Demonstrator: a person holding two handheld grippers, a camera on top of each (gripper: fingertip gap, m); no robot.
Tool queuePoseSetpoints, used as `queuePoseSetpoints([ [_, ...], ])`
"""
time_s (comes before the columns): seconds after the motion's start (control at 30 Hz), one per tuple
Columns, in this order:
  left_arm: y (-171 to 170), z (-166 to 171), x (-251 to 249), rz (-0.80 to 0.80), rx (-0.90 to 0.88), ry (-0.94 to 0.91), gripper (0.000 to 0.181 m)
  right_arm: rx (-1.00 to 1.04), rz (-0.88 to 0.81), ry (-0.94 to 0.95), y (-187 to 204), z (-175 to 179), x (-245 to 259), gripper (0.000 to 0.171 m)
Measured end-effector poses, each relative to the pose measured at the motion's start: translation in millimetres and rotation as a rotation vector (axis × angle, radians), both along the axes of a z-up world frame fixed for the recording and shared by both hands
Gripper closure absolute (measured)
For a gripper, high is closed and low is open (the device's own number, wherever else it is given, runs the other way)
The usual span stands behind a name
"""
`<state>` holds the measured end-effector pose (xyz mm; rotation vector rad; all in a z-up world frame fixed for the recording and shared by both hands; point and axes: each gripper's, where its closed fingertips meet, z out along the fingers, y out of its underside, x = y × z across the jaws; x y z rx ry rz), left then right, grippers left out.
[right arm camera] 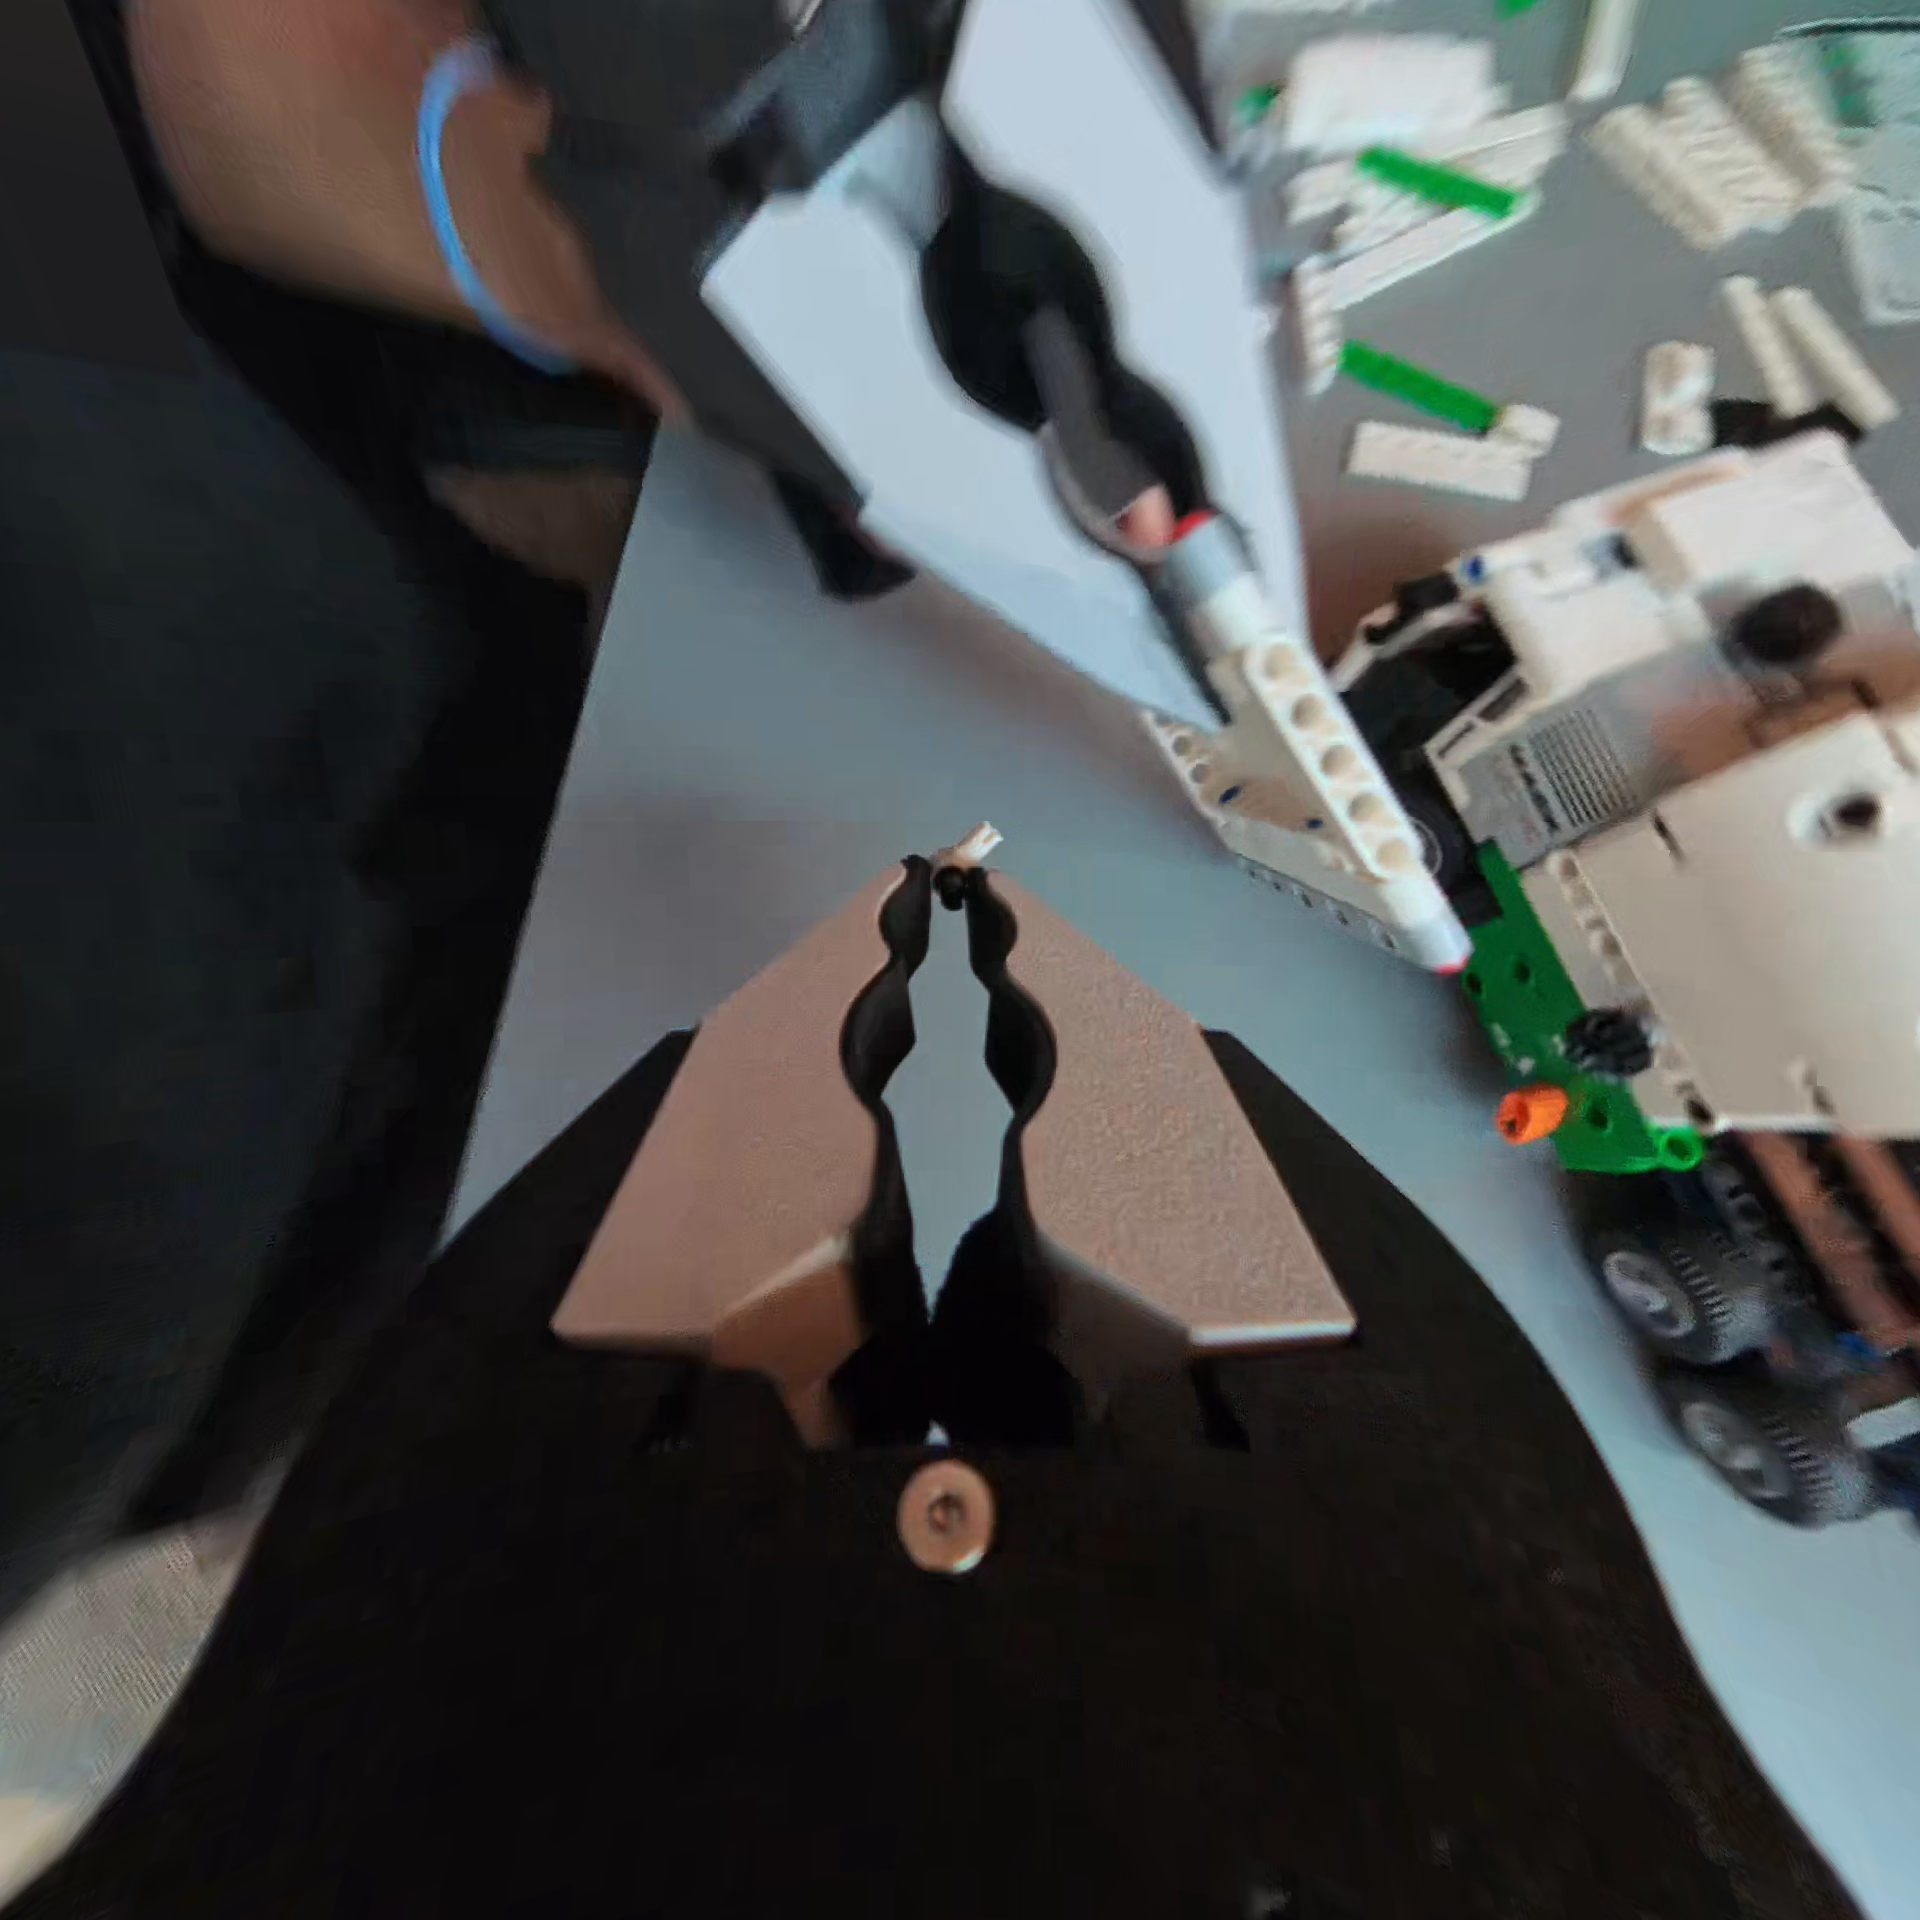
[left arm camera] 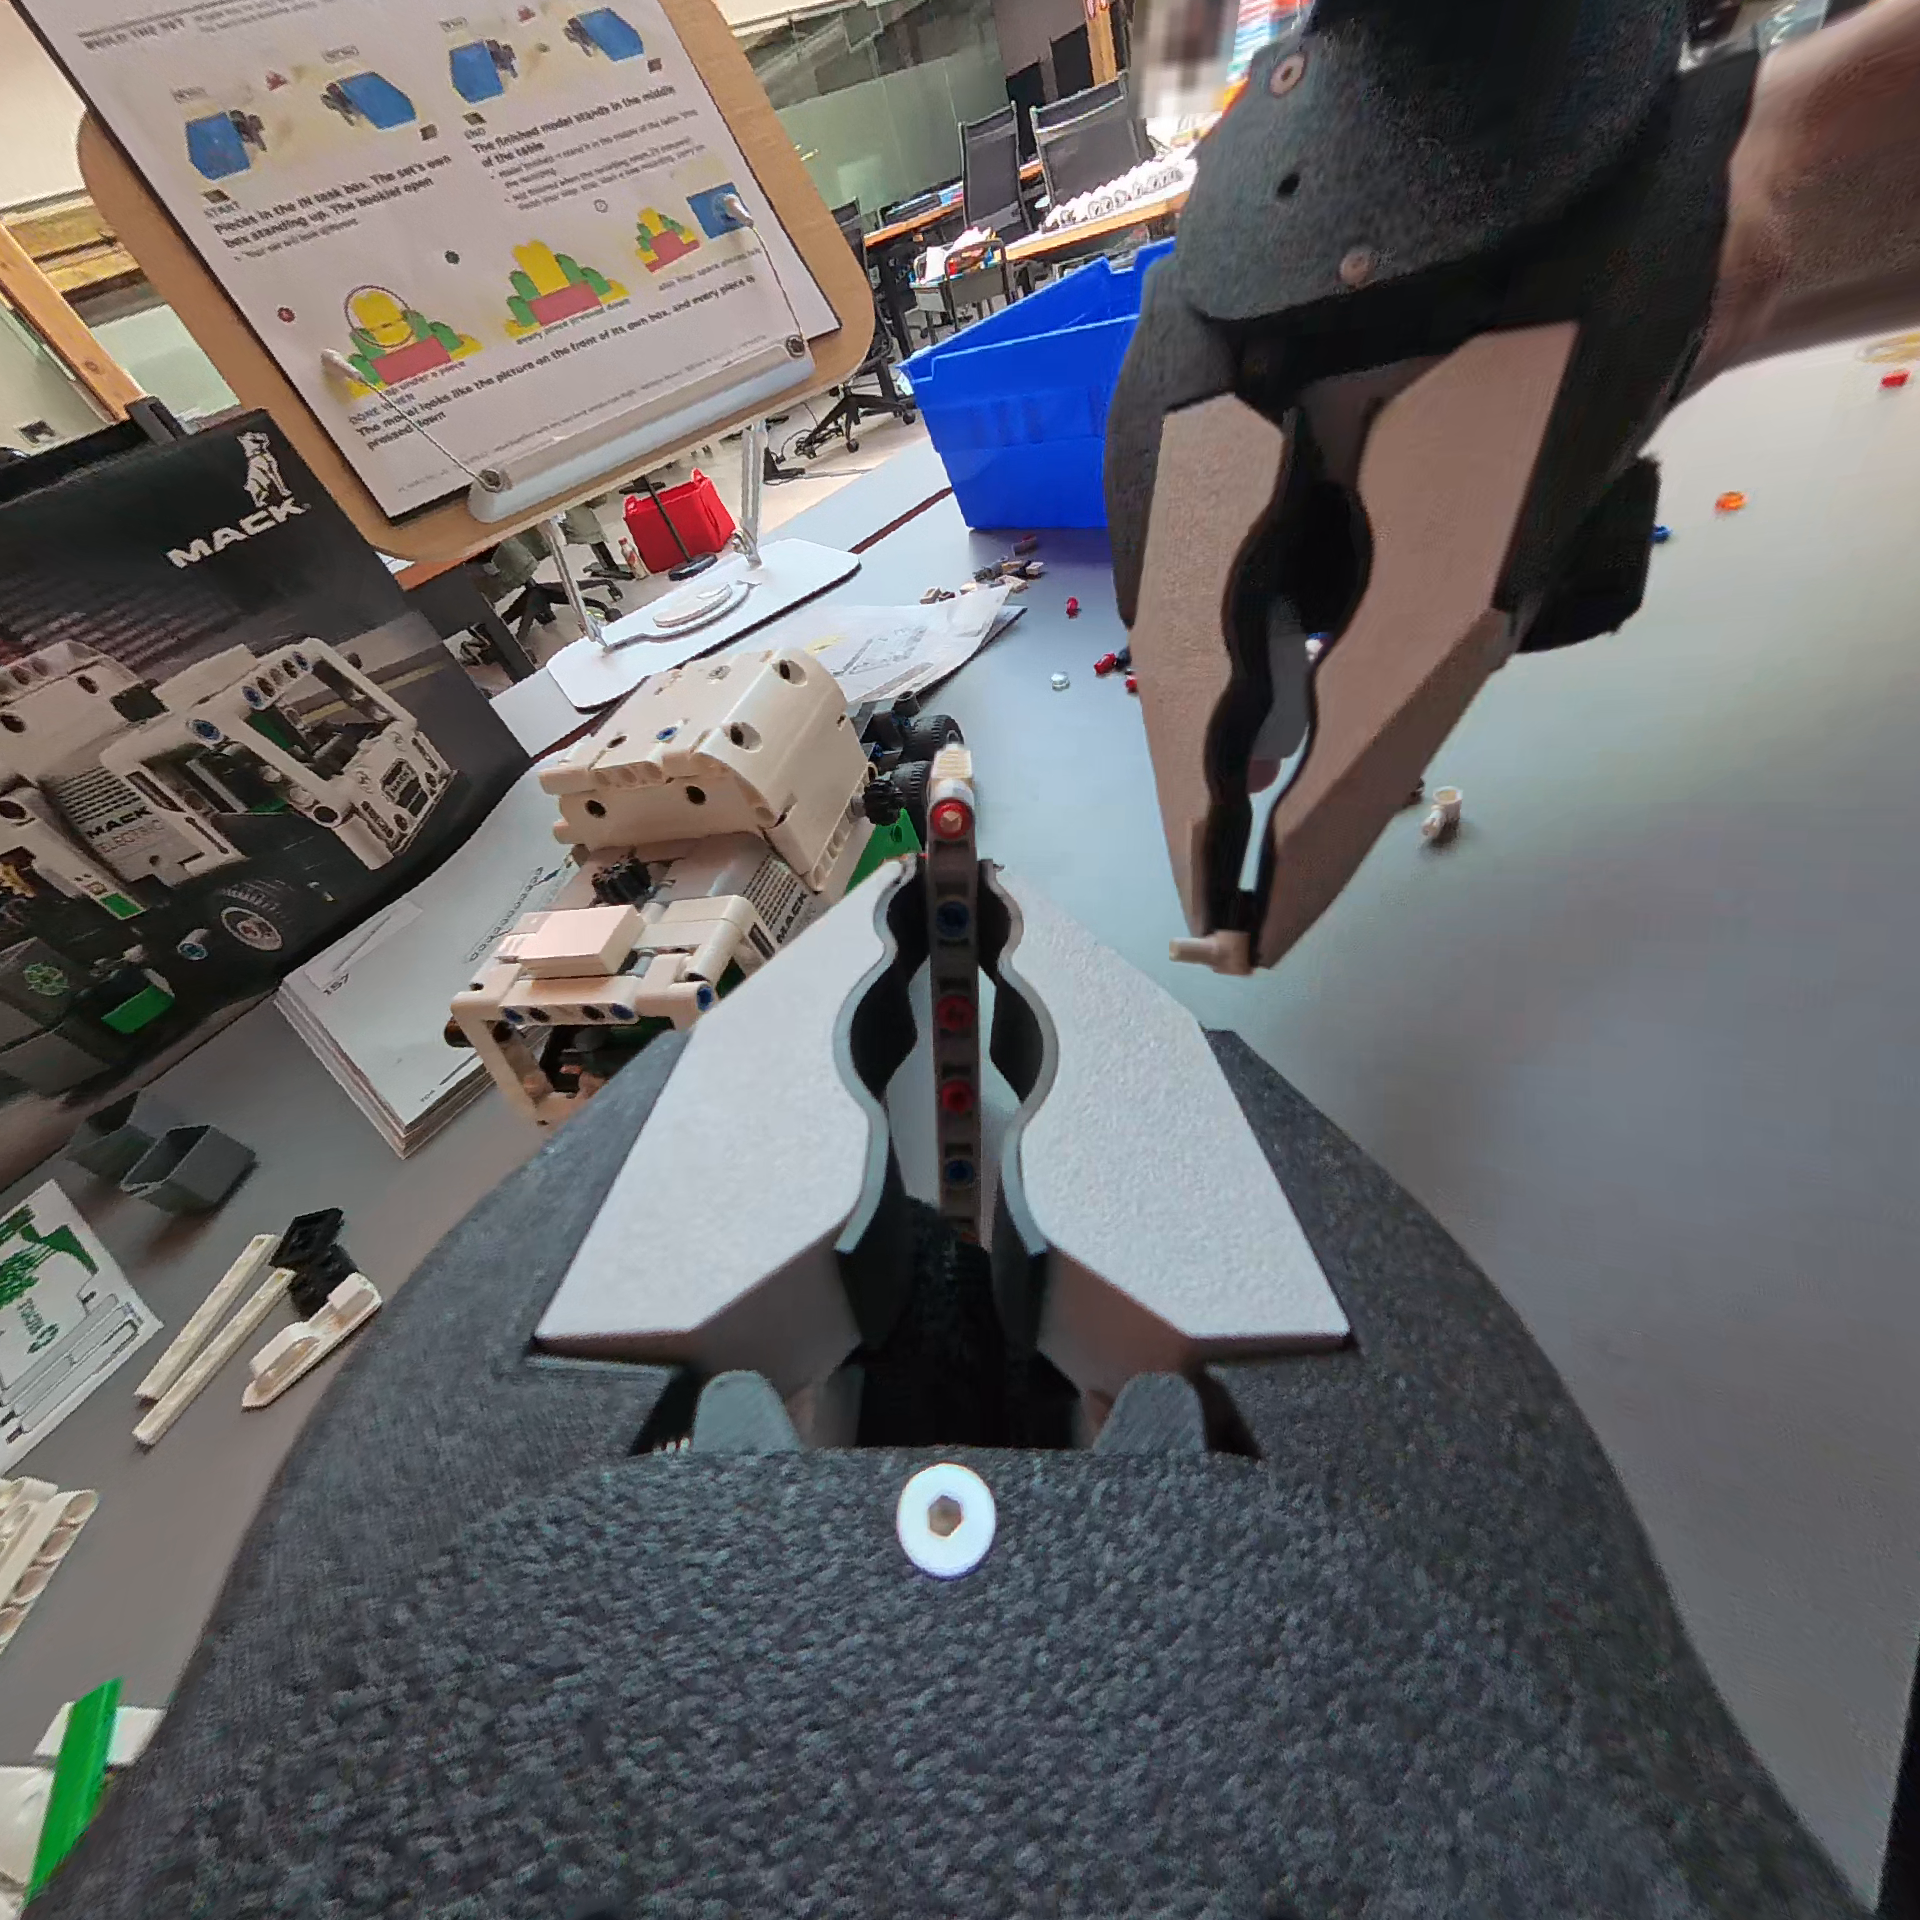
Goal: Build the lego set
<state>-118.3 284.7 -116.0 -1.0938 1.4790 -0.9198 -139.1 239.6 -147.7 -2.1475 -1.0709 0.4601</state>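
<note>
Sticker sheet (left arm camera: 62, 1340): lay flat at far left edge of grey table (left arm camera: 1558, 1143), green-white print.
Loose parts: white long strips (left arm camera: 208, 1340) and a small black piece (left arm camera: 312, 1252) lay beside the sheet; grey open cup piece (left arm camera: 192, 1164) just behind them.
Set box (left arm camera: 208, 748): dark, stood upright at left, truck pic on front.
Booklet stack (left arm camera: 384, 1029): lay flat betw. box and model, touching or just under model's front, couldn't tell which.
Instruction sheet on stand (left arm camera: 457, 239): upright behind box, on wooden board w/ white base.
Truck model (left arm camera: 686, 831): white/green, partly built, on table centre-left, just ahead of L gripper; in R wrist view it sat at right (right arm camera: 1662, 831), wheels visible, orange pin (right arm camera: 1529, 1112) on its green side.
L gripper (left arm camera: 951, 914): fingers narrow, clamped on grey beam (left arm camera: 954, 997) w/ red and blue pins in its holes; beam stood along the fingers, red-pinned tip poking past them toward model. In R wrist view (blurred) L gripper (right arm camera: 1195, 665) hung over white beams next to truck.
R gripper (left arm camera: 1236, 935): tan fingers nearly closed, pinching small tan pin (left arm camera: 1210, 948) at the very tips, above table, right of the beam, apart from it. Own view (right arm camera: 948, 878): pin (right arm camera: 971, 844) stuck out past tips.
Blue bin (left arm camera: 1029, 416): far back, betw. stand and R gripper.
Scattered small bits (left arm camera: 1112, 655): red/tan, on table before bin; white connector (left arm camera: 1442, 810) lay at right.
</note>
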Motion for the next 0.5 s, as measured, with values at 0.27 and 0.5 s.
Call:
queuePoseSetpoints([
  [0.27,-12,-10,4,-0.035,0.097,0.052,0.176,0.033,-0.413,0.537,17,19,8,0.166],
  [0.5,-20,-15,6,-0.043,0.203,0.068,0.175,0.241,-0.392,0.241,13,14,20,0.165],
])
